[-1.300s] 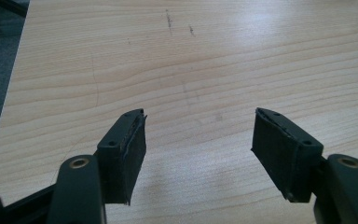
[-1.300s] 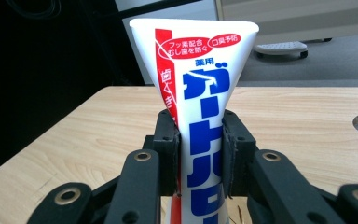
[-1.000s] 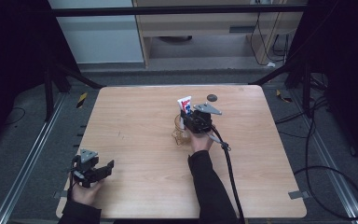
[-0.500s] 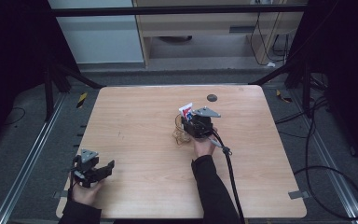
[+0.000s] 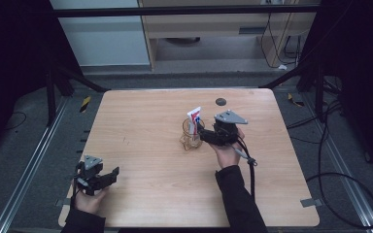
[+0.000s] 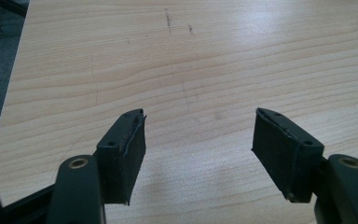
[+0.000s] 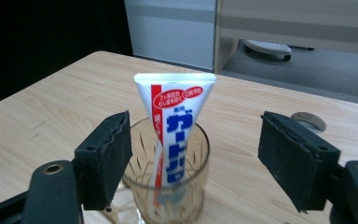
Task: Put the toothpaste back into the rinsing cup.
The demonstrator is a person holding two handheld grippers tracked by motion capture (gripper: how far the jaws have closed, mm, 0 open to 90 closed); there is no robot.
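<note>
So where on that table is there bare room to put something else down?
Plenty. The whole left half of the table is bare wood, from the far edge down to the left tool. The near right corner is free too. It is crowded only mid-table, where the glass with the toothpaste tube stands before the open right tool.

We're looking at a lab-style recording bay, not a home. A bare light wooden table (image 5: pixel 150 145) stands alone inside a frame of black metal struts (image 5: pixel 58 82), with dark curtains to either side. Aluminium floor rails (image 5: pixel 24 179) run past it on grey carpet, black cables (image 5: pixel 340 184) loop across the floor, and yellow-black hazard tape (image 5: pixel 85 104) marks one spot. Behind stands a beige office cabinet (image 5: pixel 213 26).
</note>
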